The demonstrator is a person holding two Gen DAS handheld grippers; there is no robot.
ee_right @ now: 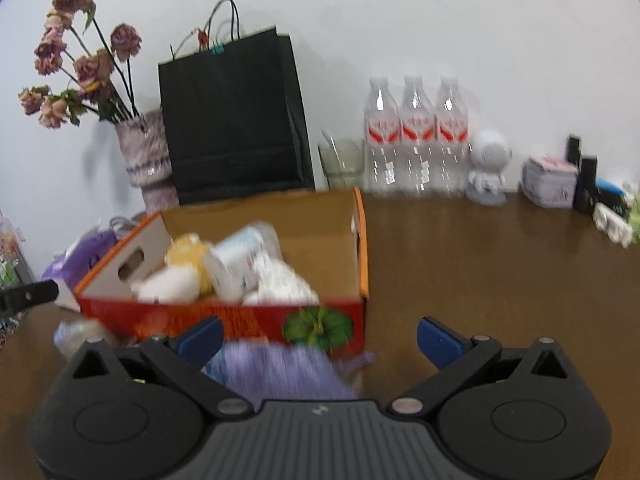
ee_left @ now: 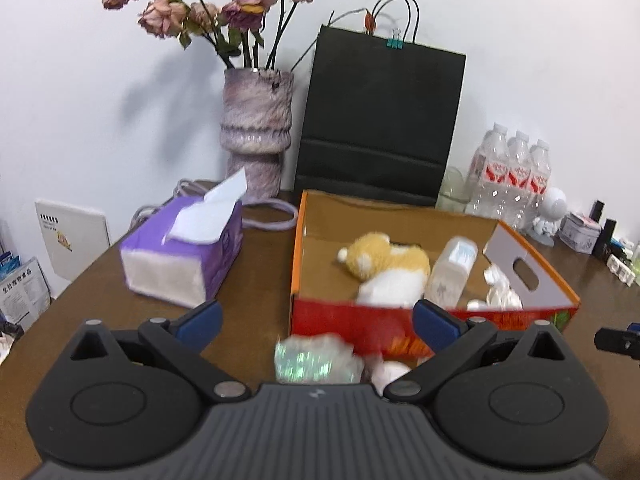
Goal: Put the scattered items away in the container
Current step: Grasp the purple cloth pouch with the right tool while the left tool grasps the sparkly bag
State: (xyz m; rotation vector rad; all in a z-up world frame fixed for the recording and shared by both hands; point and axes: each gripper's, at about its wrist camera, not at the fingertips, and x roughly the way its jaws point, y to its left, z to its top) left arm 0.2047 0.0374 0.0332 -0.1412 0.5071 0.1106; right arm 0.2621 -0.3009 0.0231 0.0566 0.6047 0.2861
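Observation:
An open orange-red cardboard box (ee_left: 352, 320) stands on the brown table and holds a yellow-and-white plush toy (ee_left: 384, 264), a white bottle (ee_left: 452, 268) and crumpled white items (ee_left: 500, 288). My left gripper (ee_left: 316, 320) is open; a shiny green-silver packet (ee_left: 316, 360) and a pale round item (ee_left: 390, 372) lie on the table between its fingers, in front of the box. In the right wrist view the box (ee_right: 240, 320) is ahead on the left. My right gripper (ee_right: 320, 338) is open over a blurred purple cloth item (ee_right: 280, 372) lying at the box's front wall.
A purple tissue pack (ee_left: 184, 256) lies left of the box. A vase of dried roses (ee_left: 256, 132) and a black paper bag (ee_left: 376, 120) stand behind it. Water bottles (ee_right: 416, 136), a glass (ee_right: 342, 160), a white figurine (ee_right: 488, 168) and small tins line the back right.

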